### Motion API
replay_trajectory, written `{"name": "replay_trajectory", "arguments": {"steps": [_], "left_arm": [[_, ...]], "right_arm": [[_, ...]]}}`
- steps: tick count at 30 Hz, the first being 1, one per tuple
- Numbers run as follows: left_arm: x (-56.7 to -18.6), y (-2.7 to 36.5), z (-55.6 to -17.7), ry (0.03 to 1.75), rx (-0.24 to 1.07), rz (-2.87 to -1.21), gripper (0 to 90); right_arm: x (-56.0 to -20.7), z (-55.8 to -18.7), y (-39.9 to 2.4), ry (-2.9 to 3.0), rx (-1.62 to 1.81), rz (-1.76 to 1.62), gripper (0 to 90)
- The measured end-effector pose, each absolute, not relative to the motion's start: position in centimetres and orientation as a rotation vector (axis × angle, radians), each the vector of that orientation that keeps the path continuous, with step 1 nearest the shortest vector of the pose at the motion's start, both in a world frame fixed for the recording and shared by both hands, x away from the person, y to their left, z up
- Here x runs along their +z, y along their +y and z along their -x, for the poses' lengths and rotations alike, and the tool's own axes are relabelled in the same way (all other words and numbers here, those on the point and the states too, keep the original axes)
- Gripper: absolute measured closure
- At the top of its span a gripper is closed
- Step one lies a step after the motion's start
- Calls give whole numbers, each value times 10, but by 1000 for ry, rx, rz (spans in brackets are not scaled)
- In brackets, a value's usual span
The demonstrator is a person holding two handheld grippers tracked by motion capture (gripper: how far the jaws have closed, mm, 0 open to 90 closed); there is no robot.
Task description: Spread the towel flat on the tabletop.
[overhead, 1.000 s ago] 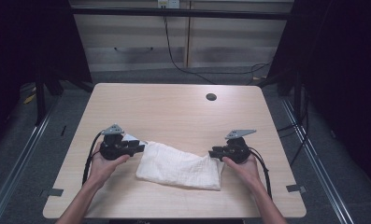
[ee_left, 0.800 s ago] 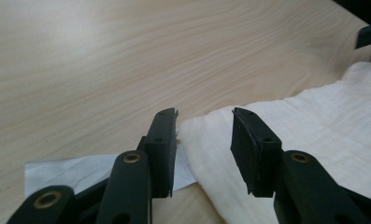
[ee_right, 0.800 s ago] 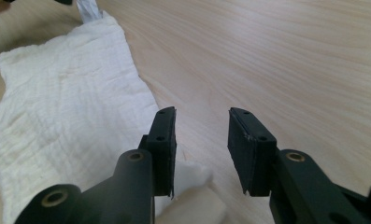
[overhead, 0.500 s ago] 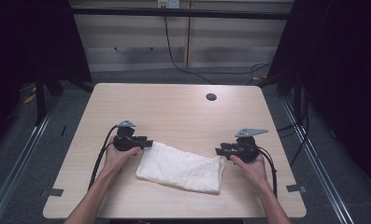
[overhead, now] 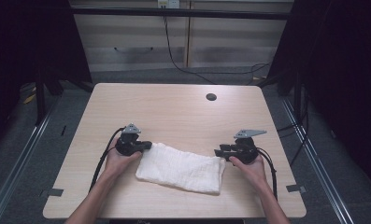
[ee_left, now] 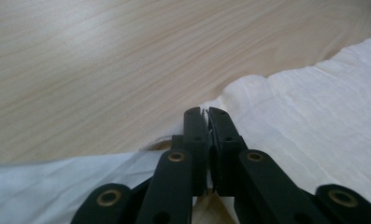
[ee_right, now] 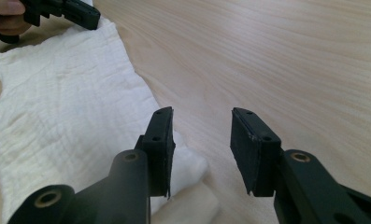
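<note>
Pale wooden table (overhead: 174, 107), rectangular, with a small dark round hole (overhead: 211, 97) near its far edge. White, crinkled folded cloth (overhead: 181, 167) lying flat across the near middle of the table, long side running left to right, between the two hands.

Left black two-jaw gripper (overhead: 146, 145) held in the left hand (overhead: 117, 161) at the cloth's far left corner; in the left gripper view (ee_left: 207, 114), jaws pressed together with a thin edge of the white fabric pinched between them.

Right black two-jaw gripper (overhead: 219, 152) held in the right hand (overhead: 248, 168) at the cloth's right end; in the right gripper view (ee_right: 199, 126), jaws spread wide apart, gripping nothing, one jaw over the cloth's corner, the other over bare wood.
</note>
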State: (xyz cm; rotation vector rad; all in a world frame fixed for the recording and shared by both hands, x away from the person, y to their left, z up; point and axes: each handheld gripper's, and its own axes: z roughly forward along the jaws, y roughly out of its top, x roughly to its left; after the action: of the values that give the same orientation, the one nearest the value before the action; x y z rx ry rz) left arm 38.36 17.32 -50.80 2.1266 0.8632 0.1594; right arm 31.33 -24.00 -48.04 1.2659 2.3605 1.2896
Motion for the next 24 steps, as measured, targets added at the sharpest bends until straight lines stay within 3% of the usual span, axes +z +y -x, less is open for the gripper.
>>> {"name": "replay_trajectory", "arguments": {"steps": [6, 14, 24], "left_arm": [[-501, 177, -380, 865, 141, -2073, 885], [-464, 193, -365, 810, 172, -1986, 885], [-473, 215, -355, 854, 171, -1970, 884]], "right_arm": [[-481, -313, -241, 2356, 1294, -1263, 602], [-478, -313, -239, 2356, 1321, -1260, 641], [-495, -330, -212, 2463, 1275, -1236, 673]]}}
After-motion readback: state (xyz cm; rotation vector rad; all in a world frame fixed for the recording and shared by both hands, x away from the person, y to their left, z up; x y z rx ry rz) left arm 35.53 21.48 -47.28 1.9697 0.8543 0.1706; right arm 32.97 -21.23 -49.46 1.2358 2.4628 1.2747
